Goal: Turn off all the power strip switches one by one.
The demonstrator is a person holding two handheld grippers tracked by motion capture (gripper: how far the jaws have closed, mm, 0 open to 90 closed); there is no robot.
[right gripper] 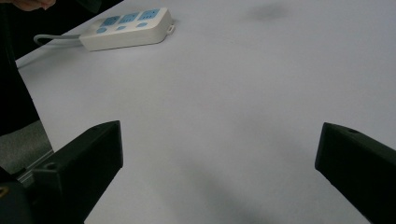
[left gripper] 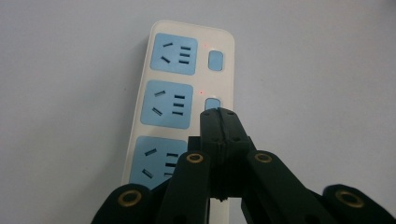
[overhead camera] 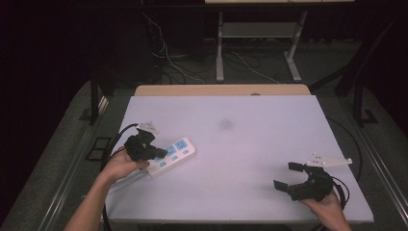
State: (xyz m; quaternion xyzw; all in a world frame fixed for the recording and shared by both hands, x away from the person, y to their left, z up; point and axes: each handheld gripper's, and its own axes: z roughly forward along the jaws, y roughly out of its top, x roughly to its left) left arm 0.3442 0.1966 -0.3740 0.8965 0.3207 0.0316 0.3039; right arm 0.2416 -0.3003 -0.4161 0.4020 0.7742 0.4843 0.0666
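A white power strip (overhead camera: 174,151) with three blue sockets and blue switch buttons lies at the table's left. My left gripper (overhead camera: 162,153) hovers over its near end, shut with nothing held. In the left gripper view the closed tips (left gripper: 218,112) sit just at the middle switch button (left gripper: 213,102); small red lights glow beside two switches. My right gripper (overhead camera: 287,176) rests low at the table's front right, jaws wide open and empty. In the right gripper view the power strip (right gripper: 126,28) lies far off at the top left.
The strip's grey cord (right gripper: 56,39) runs off the table's left edge. The white tabletop (overhead camera: 240,144) has a faint dark smudge (overhead camera: 226,124) near the middle. Cables and a desk frame (overhead camera: 260,43) stand on the floor beyond the far edge.
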